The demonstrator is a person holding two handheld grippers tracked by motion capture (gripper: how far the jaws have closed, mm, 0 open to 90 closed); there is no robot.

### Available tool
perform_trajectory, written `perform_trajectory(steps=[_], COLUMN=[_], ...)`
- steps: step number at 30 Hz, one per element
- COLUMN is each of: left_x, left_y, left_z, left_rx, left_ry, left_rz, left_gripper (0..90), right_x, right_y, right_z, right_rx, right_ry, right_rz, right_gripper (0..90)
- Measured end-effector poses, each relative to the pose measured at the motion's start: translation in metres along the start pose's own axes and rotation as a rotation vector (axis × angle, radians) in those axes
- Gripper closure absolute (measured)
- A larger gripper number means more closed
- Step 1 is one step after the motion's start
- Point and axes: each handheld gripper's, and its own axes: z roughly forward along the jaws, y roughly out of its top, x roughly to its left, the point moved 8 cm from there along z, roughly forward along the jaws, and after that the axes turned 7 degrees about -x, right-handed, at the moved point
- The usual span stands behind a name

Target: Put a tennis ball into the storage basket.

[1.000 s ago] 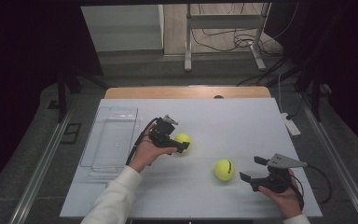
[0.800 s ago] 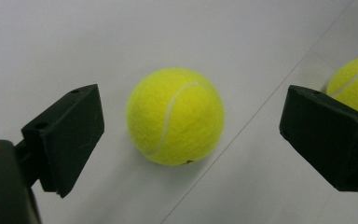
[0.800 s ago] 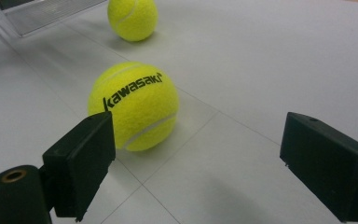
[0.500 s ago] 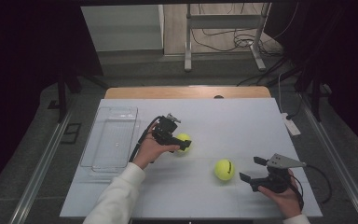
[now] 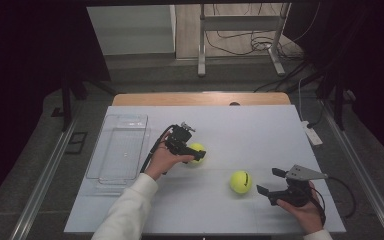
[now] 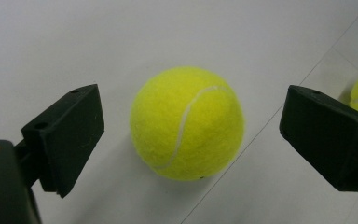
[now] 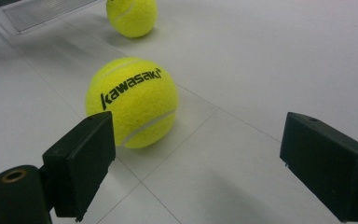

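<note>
My left gripper hangs spread wide around one tennis ball on the white table, jaws clear of it on both sides. My right gripper gapes too, the Kawasaki ball just ahead, untouched.

Both grippers are built in black: left gripper trails a black cable, right gripper is topped by a grey three-cornered plate; white sleeves are worn.
</note>
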Motion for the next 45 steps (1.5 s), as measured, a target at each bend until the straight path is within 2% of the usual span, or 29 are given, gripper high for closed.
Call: perform_trajectory(steps=[10,19,22,24,26,27,28,39,45], left_x=[0.0,-0.003,-0.004,-0.003,-0.003,-0.001,-0.001,-0.002,-0.007], left_y=[-0.001,-0.006,-0.009,-0.009,-0.009,-0.008,-0.008,-0.008,-0.006], left_z=[0.007,0.021,0.024,0.024,0.024,0.023,0.022,0.019,0.011], left_rx=[0.015,0.049,0.065,0.067,0.063,0.059,0.056,0.055,0.021], left_ry=[-0.004,-0.012,-0.013,-0.003,0.008,0.024,0.024,0.022,0.015], left_rz=[-0.002,-0.002,0.006,0.013,0.014,0.02,0.015,0.039,0.052], left_gripper=[7.5,7.8,9.7,14.6,20.6,20.6,25.2,26.6,26.7], right_x=[0.0,0.0,0.0,-0.001,-0.001,-0.001,-0.001,-0.001,-0.001], right_y=[0.0,0.0,0.0,0.0,-0.001,-0.001,-0.001,-0.001,0.0], right_z=[0.0,0.0,0.0,0.0,0.0,0.0,0.0,-0.001,-0.001], right_rx=[0.0,0.002,0.001,0.001,0.003,0.003,0.003,0.002,0.001], right_ry=[0.0,0.001,0.001,0.0,0.0,0.0,0.0,-0.002,-0.004], right_rz=[0.001,0.0,-0.001,-0.002,-0.001,-0.001,-0.001,-0.001,0.0], right_gripper=[11.1,11.1,11.1,11.1,11.1,11.1,11.1,11.1,11.1])
